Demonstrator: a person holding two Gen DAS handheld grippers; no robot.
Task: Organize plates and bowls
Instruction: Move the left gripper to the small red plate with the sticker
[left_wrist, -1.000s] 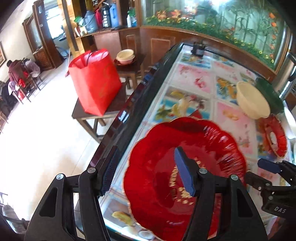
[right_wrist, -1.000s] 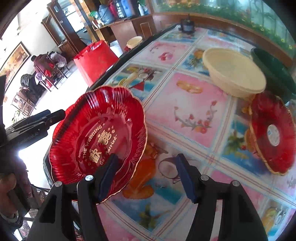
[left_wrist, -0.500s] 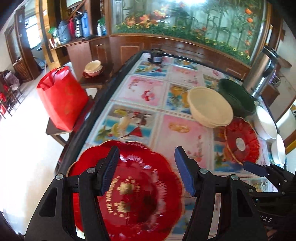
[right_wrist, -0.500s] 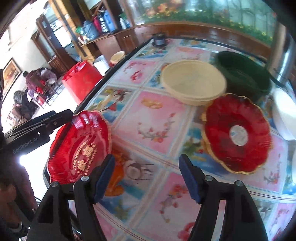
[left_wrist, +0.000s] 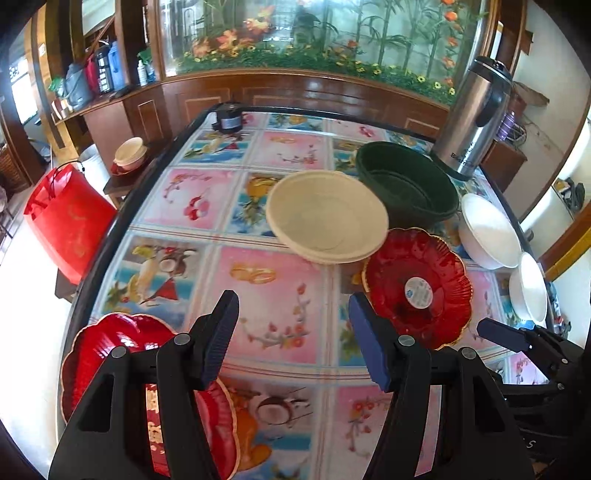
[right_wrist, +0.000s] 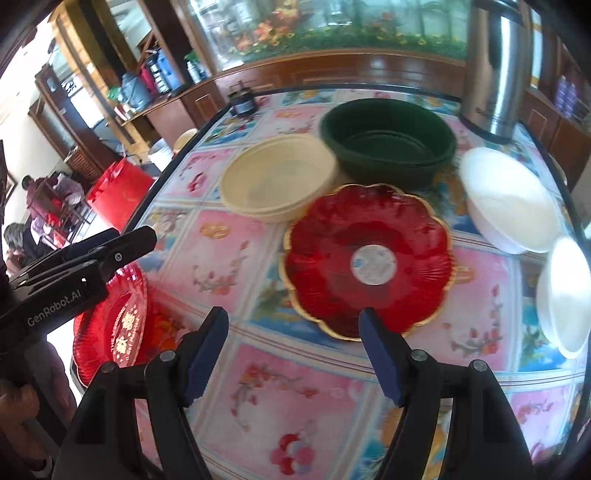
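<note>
Left claw (left_wrist: 293, 332) spread wide, nothing between its blue pads, poised above the worktop (left_wrist: 280, 317) near the front edge. Right claw (right_wrist: 291, 349) likewise wide apart and empty, over the pink floral tiles.

Red plate with gold lettering (left_wrist: 147, 391) lies face up at the worktop's front left corner, partly hidden under the left claw's left finger in the left wrist view; in the right wrist view the same plate (right_wrist: 122, 325) shows beyond the other tool's black body. Whether its rim overhangs the edge cannot be told.

Second red plate (right_wrist: 369, 258), scalloped, gold rim, round white sticker at centre, sits mid-worktop just ahead of the right claw's right finger. Its far edge is tucked against the cream bowl (right_wrist: 277, 177) and lies close to the green bowl (right_wrist: 388, 140). Cream bowl looks like a nested stack; count unclear. Green bowl stands behind and right of the cream one, the two touching or nearly so.

Two white bowls along the right edge: the further (right_wrist: 509, 203), the nearer (right_wrist: 565, 295), side by side, close together.

Steel flask (left_wrist: 476, 118) upright at the far right corner, behind the green bowl. Small dark jar (left_wrist: 229, 118) at the far left corner. Red bag (left_wrist: 66, 221) stands off the worktop to the left.
</note>
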